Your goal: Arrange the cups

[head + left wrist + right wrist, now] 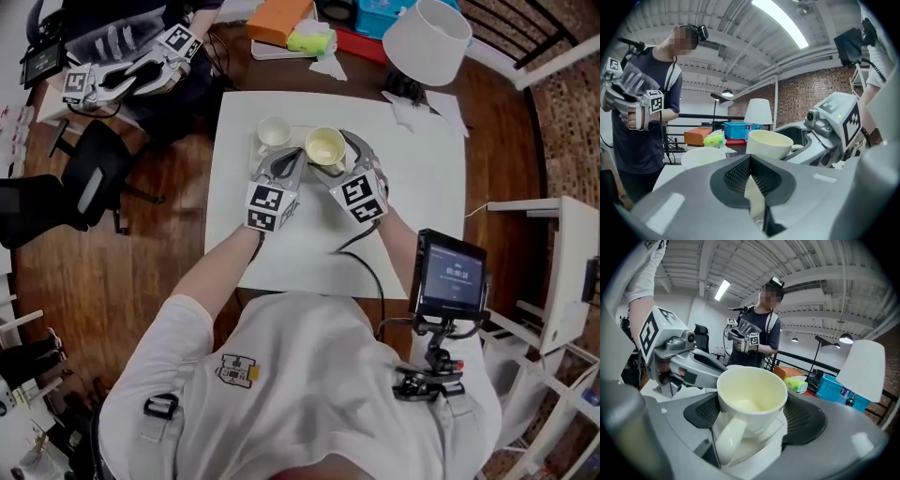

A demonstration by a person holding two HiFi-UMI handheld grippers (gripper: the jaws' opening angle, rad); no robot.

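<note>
A cream cup with a handle hangs above the white mat, and my right gripper is shut on its sides. In the right gripper view the cup fills the space between the jaws of the right gripper, handle towards the camera. A second white cup stands on the mat just left of it, and is also seen in the left gripper view. My left gripper is shut beside the held cup. A pale sliver shows between the left gripper's pads; I cannot tell what it is.
A white lamp, an orange box and a blue box sit at the table's far edge. A second person holds grippers at the far left. A black chair stands left, and a small screen is near right.
</note>
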